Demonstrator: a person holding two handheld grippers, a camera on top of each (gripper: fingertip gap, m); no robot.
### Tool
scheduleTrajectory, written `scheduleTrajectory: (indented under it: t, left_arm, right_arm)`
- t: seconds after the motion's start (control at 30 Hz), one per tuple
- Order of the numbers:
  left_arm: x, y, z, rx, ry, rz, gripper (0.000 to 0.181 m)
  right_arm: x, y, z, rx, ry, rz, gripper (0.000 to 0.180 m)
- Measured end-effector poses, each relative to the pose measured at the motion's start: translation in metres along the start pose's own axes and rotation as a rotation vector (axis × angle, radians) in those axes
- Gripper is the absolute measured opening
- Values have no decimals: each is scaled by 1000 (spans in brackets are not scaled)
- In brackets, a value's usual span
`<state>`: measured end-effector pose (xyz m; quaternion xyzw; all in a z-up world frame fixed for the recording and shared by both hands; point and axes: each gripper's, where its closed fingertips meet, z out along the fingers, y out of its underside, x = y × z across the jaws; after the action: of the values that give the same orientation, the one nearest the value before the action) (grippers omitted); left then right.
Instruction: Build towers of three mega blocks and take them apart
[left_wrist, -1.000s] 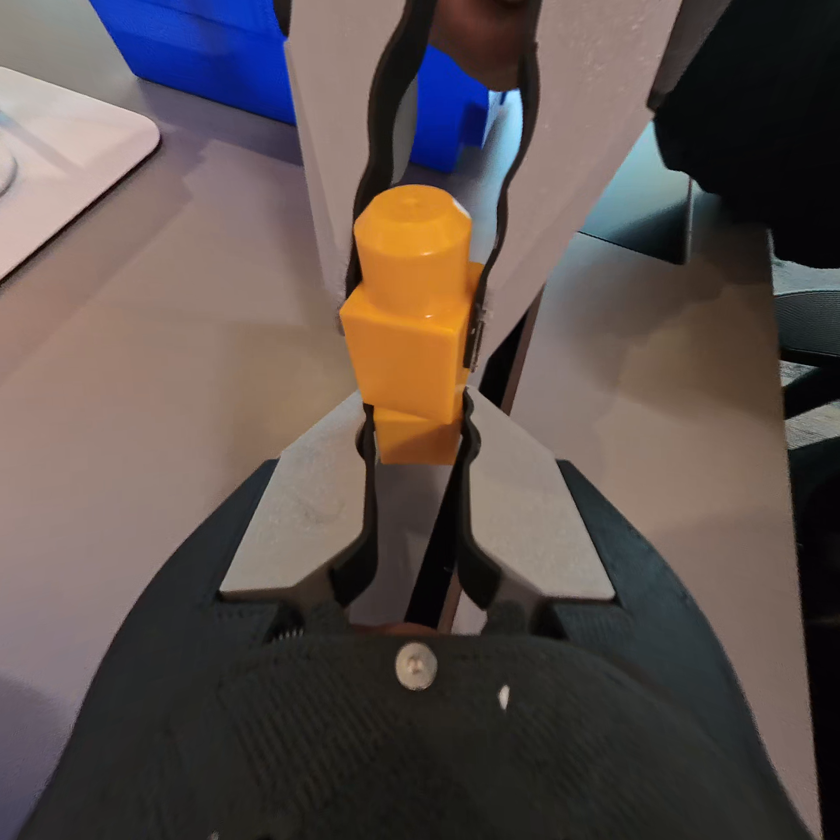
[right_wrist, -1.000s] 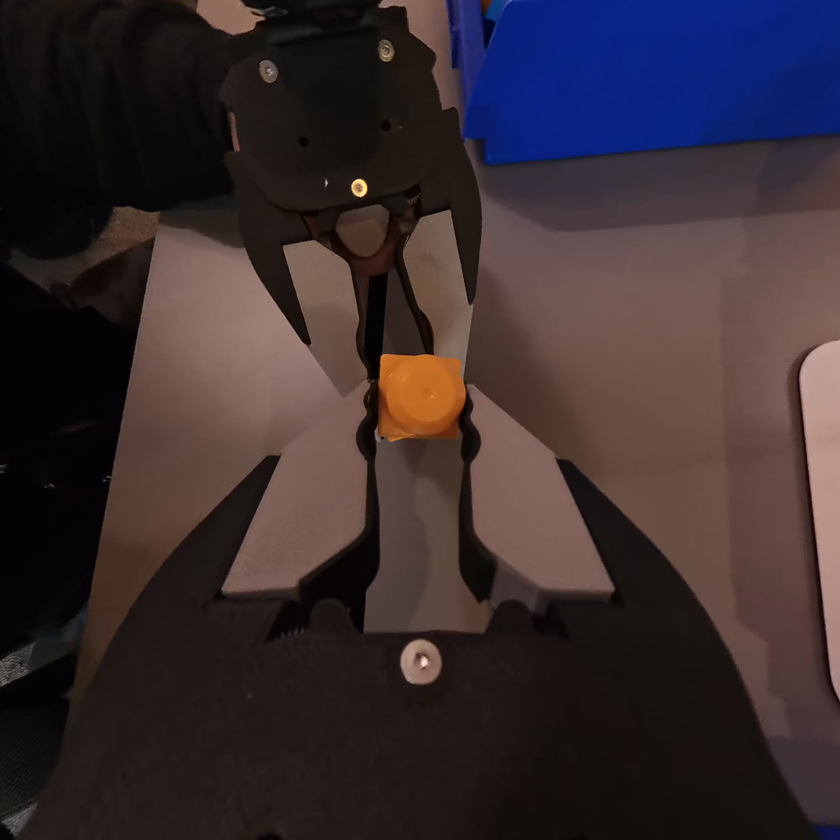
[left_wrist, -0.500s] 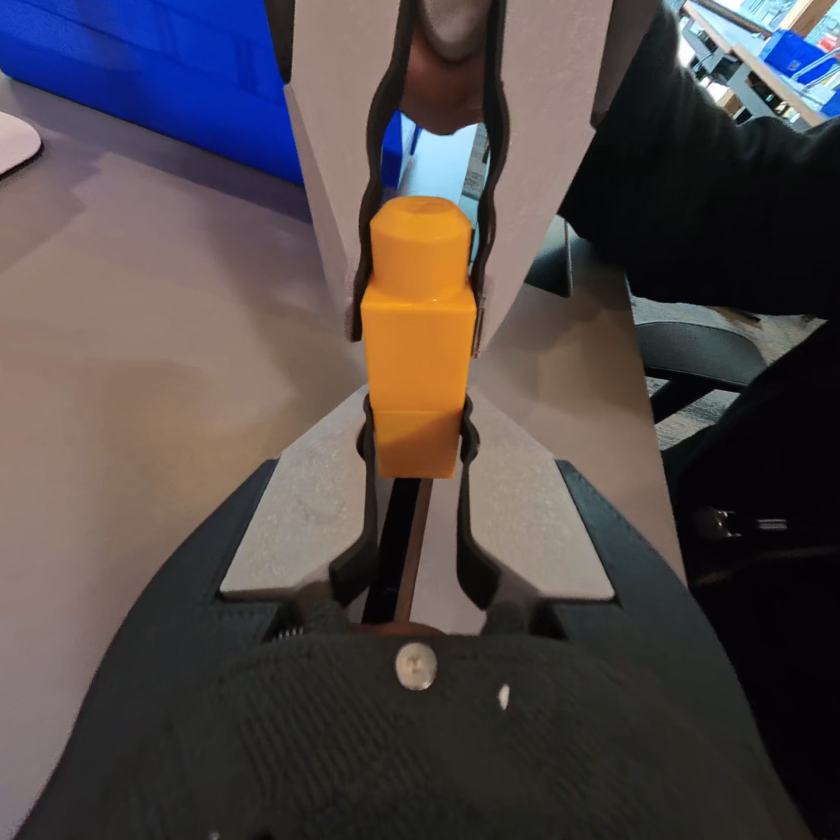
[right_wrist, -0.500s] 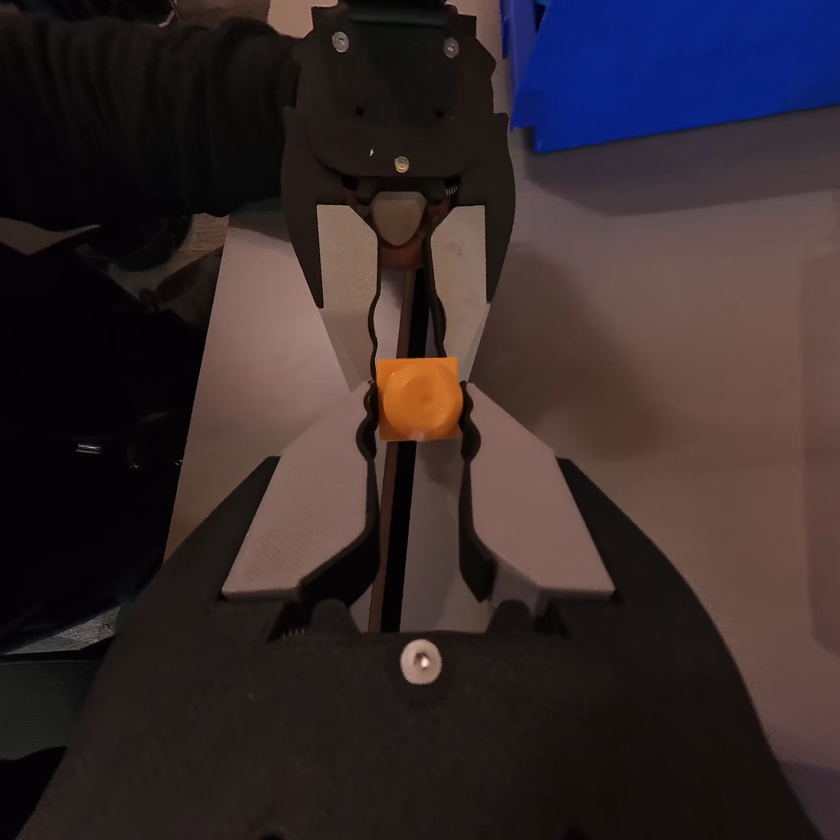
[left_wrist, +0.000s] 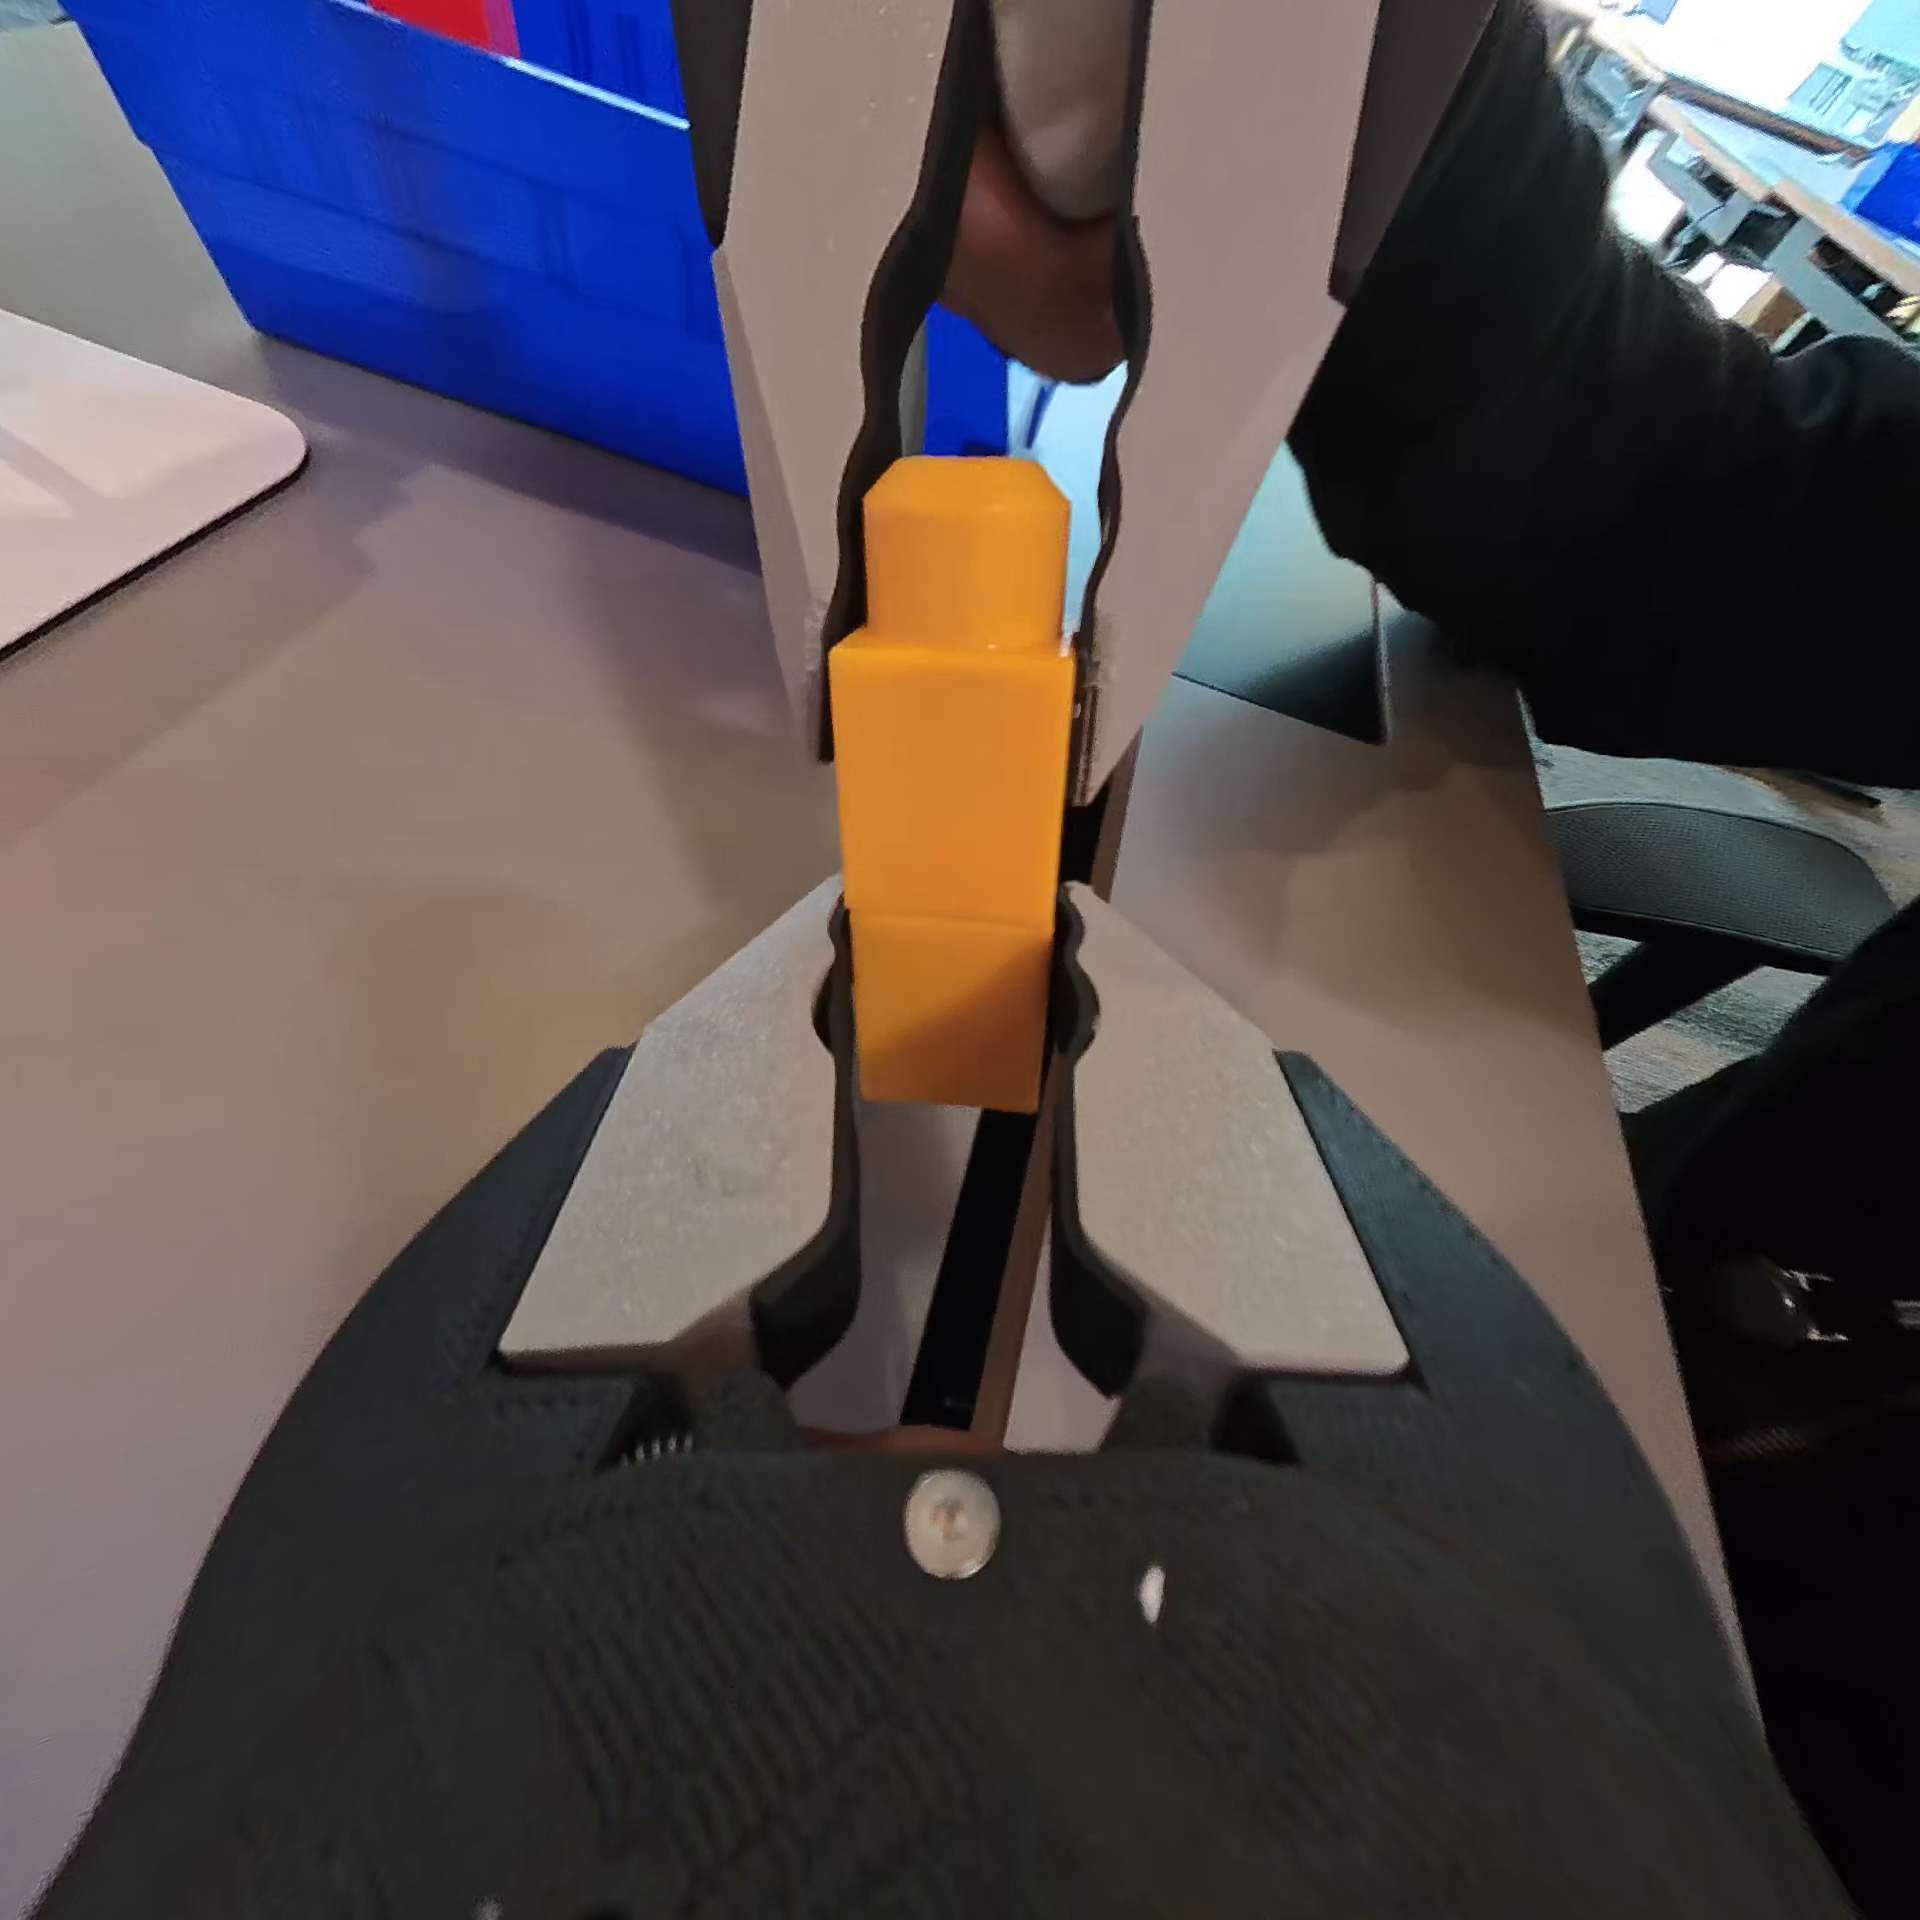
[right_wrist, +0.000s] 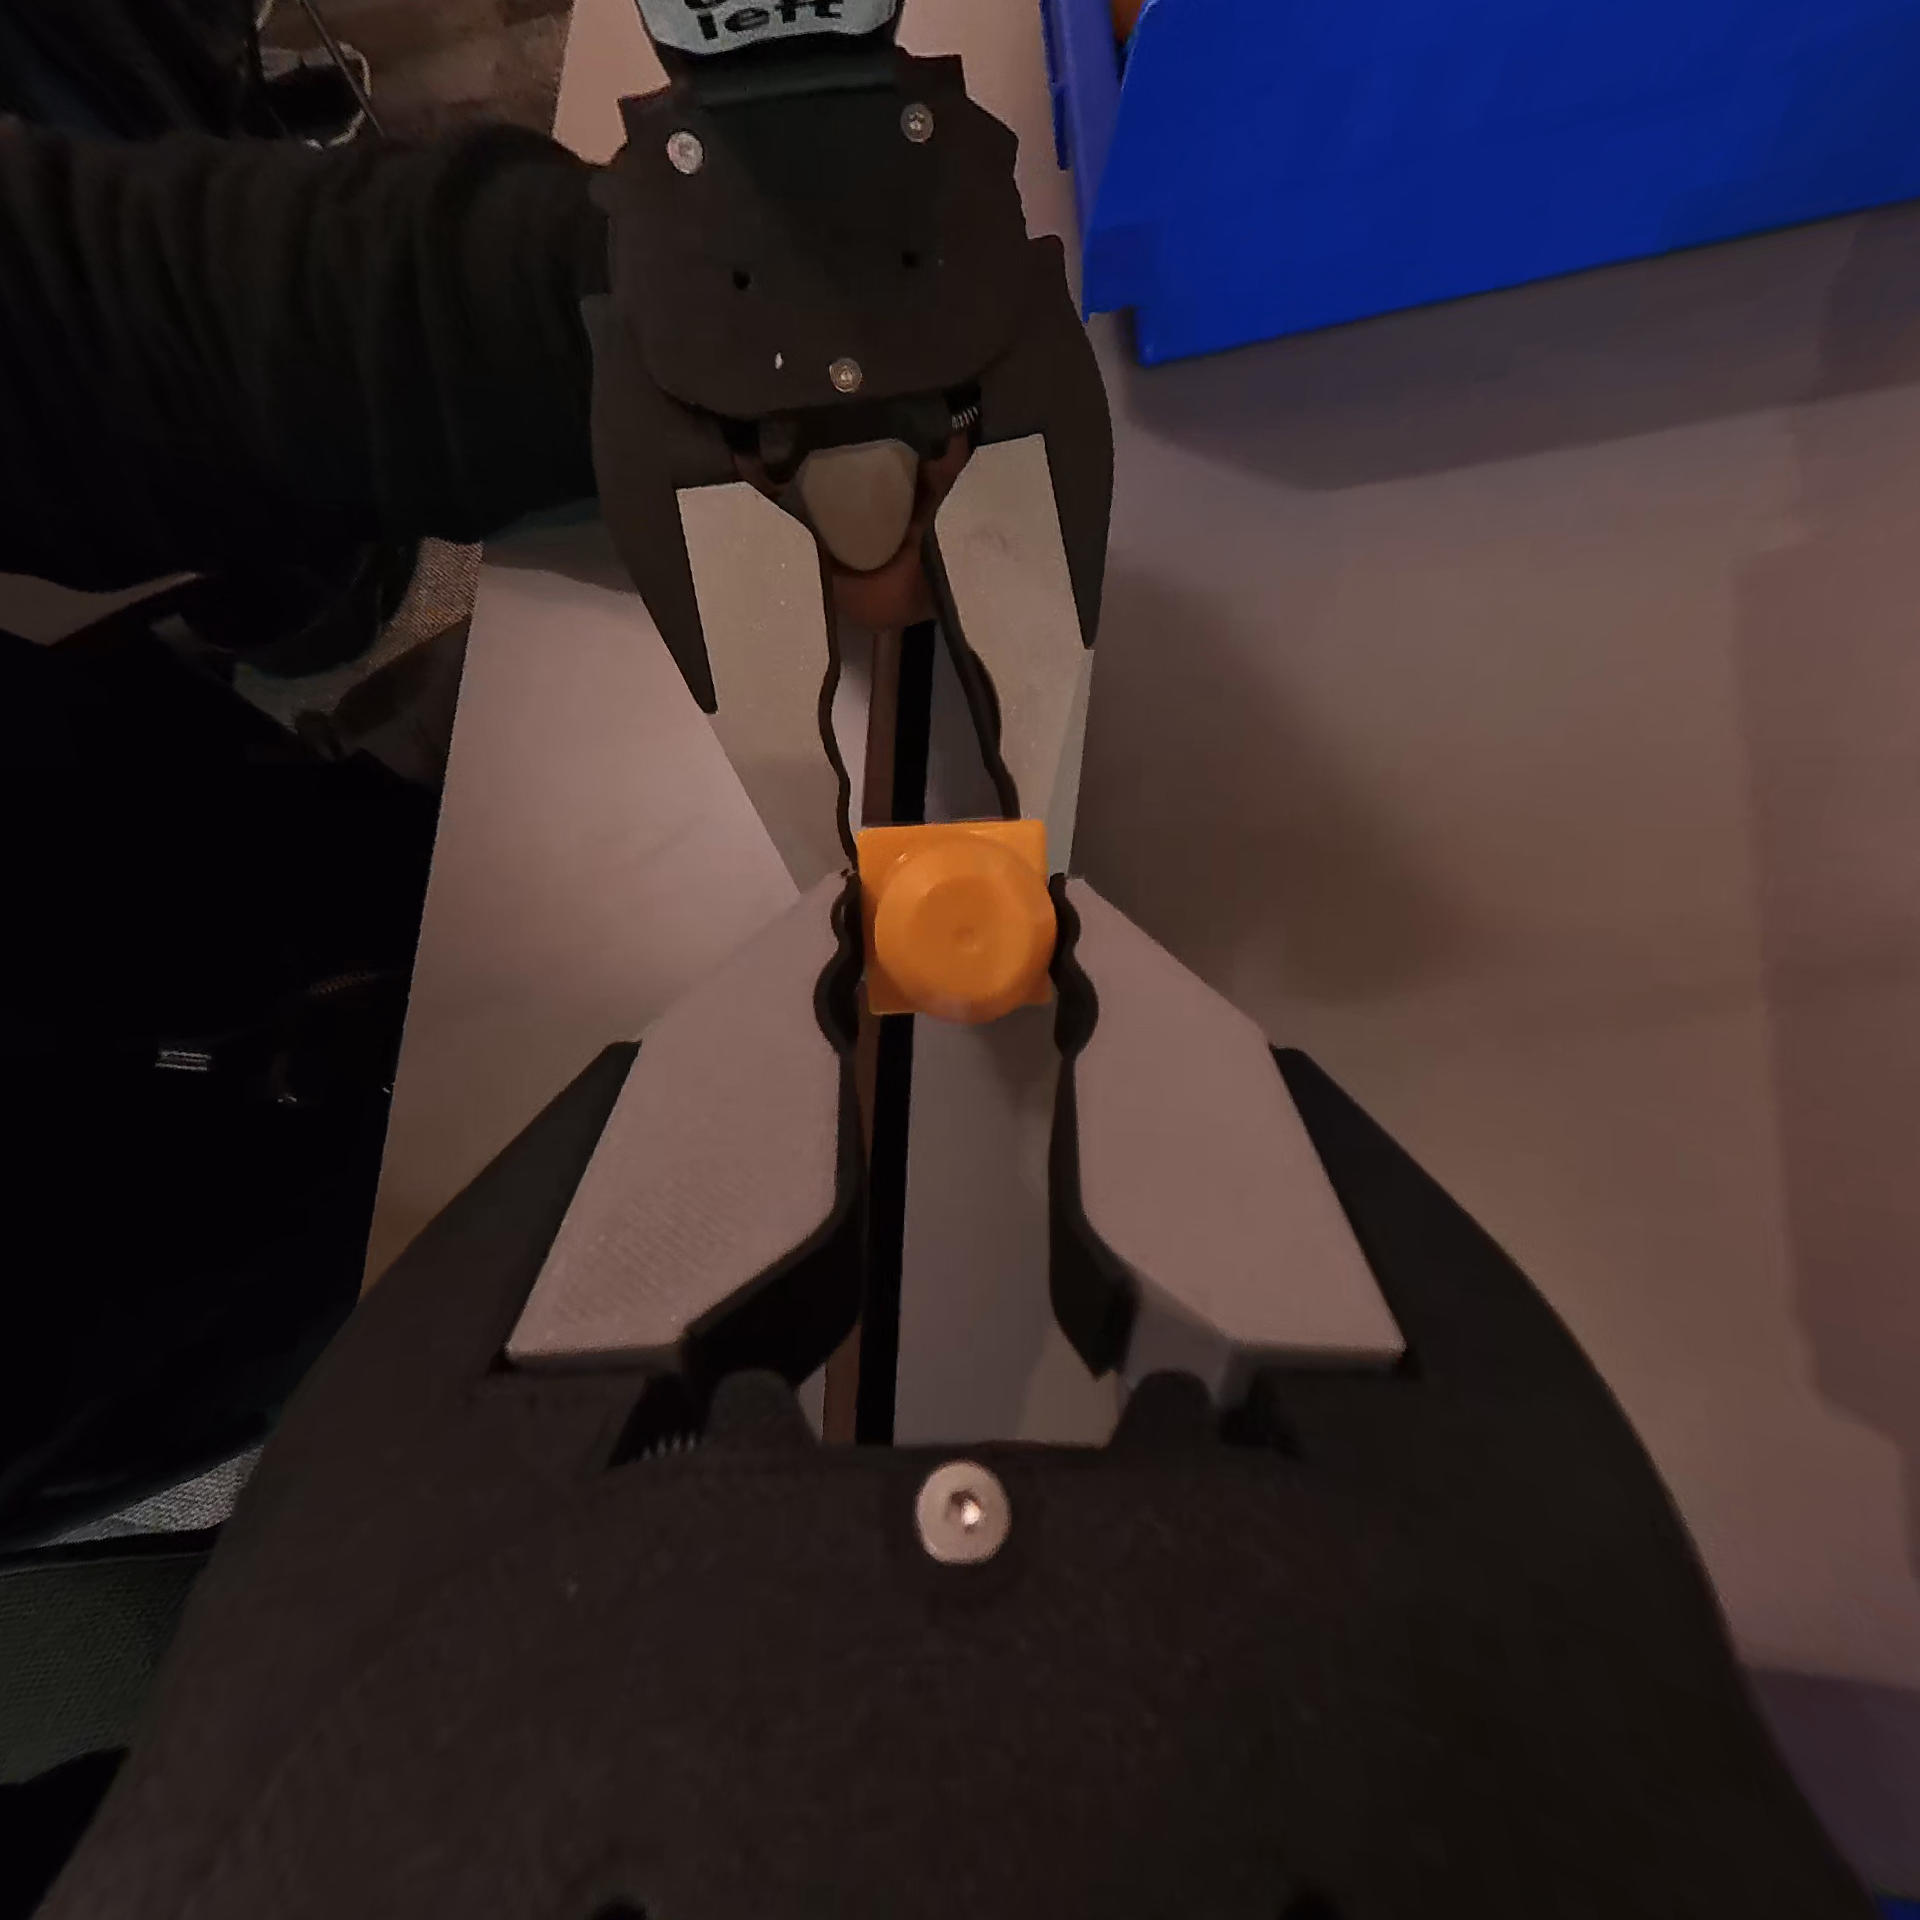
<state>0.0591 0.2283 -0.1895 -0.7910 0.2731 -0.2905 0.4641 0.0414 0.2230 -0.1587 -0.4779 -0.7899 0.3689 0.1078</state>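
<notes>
We see two stacked orange blocks (left_wrist: 951, 790) held in the air above the grey table (left_wrist: 395, 831): left gripper (left_wrist: 951, 1008) clamps the lower, right gripper (left_wrist: 966, 634) the upper. Blue bin (left_wrist: 436, 218) behind; pale mat (left_wrist: 114, 488) left; chair (left_wrist: 1704, 883) beyond the edge.

Left wrist view bright, right wrist view dim; soft shadows, wide-angle edge blur.

A grey-brown table (left_wrist: 416, 831) carries a blue bin (left_wrist: 436, 239) and a pale mat (left_wrist: 114, 488)
</notes>
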Motion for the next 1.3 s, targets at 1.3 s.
scheduleTrajectory:
  t: [1.3]
  left_arm:
    - [-50,17,-3,-57,-260,-64,53]
  right_arm:
    - [68,-60,-121,448,638,42,70]
